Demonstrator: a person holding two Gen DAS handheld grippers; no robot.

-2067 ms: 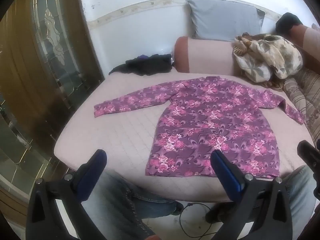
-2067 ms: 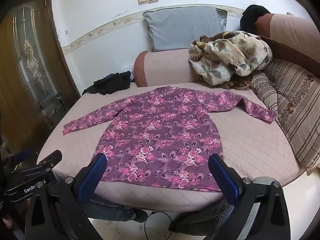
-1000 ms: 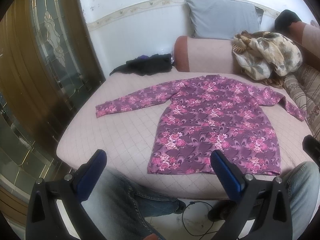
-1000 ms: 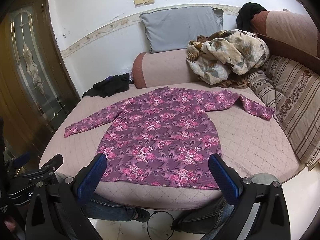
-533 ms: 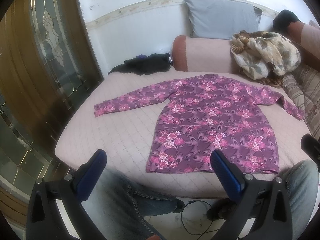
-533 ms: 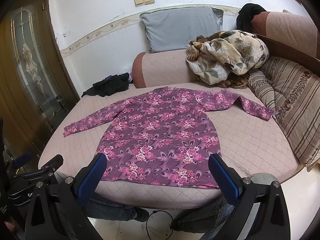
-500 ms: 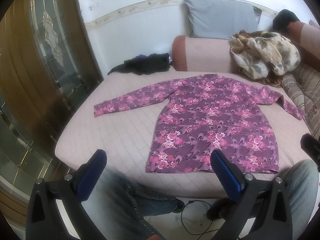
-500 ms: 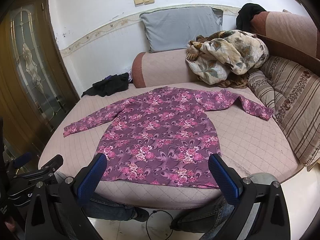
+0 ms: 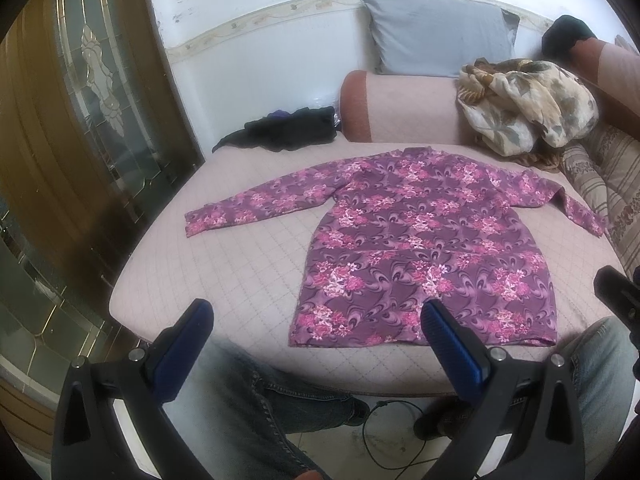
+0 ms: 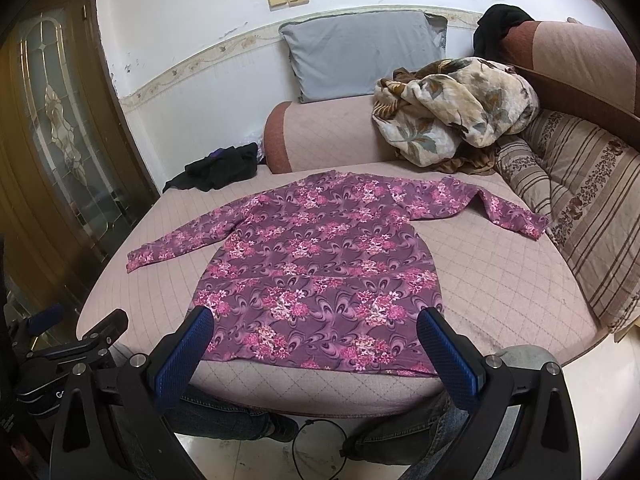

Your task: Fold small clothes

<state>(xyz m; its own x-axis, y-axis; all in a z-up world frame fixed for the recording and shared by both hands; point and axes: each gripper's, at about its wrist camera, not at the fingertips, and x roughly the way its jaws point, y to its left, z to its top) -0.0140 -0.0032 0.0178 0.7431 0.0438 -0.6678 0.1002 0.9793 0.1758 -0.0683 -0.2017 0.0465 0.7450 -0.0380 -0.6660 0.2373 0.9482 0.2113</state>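
A purple long-sleeved top with pink flowers (image 9: 420, 248) lies flat on the pink quilted bed (image 9: 240, 264), both sleeves spread out, hem toward me. It also shows in the right wrist view (image 10: 320, 264). My left gripper (image 9: 316, 320) is open and empty, held off the bed's near edge, left of the hem. My right gripper (image 10: 316, 328) is open and empty, held before the middle of the hem. Neither touches the cloth.
A black garment (image 9: 288, 130) lies at the bed's far left. A pink bolster (image 10: 324, 136), a grey pillow (image 10: 360, 54) and a crumpled floral blanket (image 10: 452, 108) sit at the back. Striped cushions (image 10: 580, 200) line the right. A wooden glass door (image 9: 80, 120) stands left. My knees (image 9: 248, 400) are below.
Both grippers have drifted only slightly; the view of the top is nearly the same. Both stay open and the cloth has not moved.
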